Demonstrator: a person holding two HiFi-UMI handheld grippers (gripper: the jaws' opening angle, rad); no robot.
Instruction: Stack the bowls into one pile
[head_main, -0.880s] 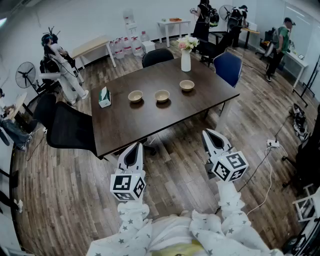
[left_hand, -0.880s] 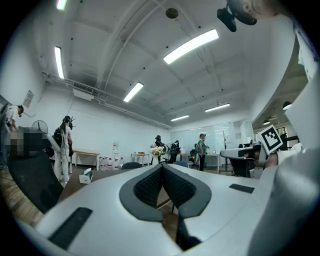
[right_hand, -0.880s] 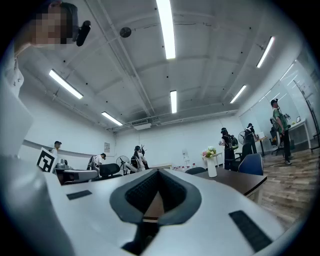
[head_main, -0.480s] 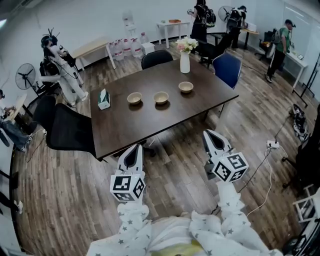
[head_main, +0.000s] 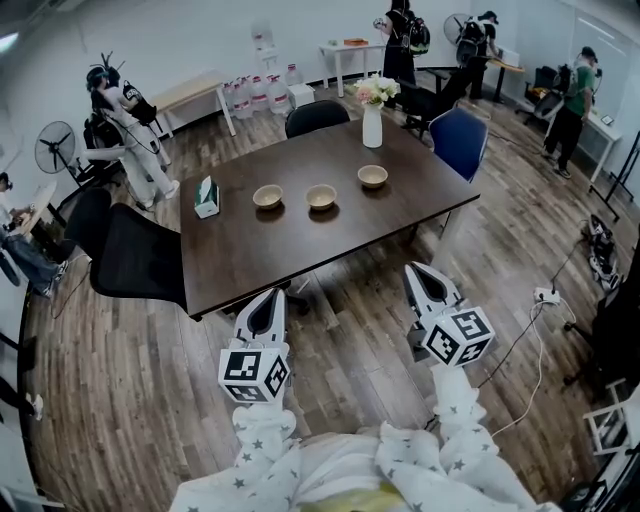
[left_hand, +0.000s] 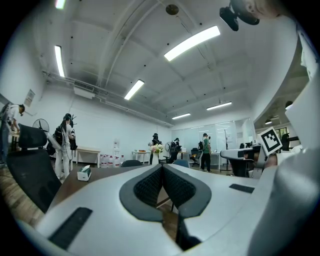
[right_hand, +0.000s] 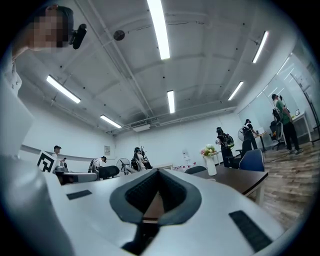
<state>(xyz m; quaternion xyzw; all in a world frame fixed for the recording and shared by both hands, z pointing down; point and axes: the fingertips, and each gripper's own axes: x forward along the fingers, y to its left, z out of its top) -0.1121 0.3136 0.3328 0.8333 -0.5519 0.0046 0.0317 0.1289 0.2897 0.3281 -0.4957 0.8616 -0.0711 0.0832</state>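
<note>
Bowls unstacked: left bowl (head_main: 268, 196), middle bowl (head_main: 321, 196) and right bowl (head_main: 373, 176) in a spaced row across mid table (head_main: 250, 262). Vase (head_main: 372, 122) at far edge, tissue box (head_main: 208, 196) near left edge. Left gripper (head_main: 270, 296) and right gripper (head_main: 419, 272) off near edge, level. Both jaws together, empty.

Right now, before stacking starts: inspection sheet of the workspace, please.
Surface: dark brown rectangular wooden table, near part bare.
Job's things: tan round left bowl, middle bowl, right bowl, in a row, apart, unstacked.
Clutter: green-and-white tissue box left of bowls; white vase of flowers behind them.
Grippers: left gripper and right gripper both shut, empty, short of the table.
Cables: white power strip with cable on floor, right.
Surroundings: black office chair, blue chair, people standing at room edges.
</note>
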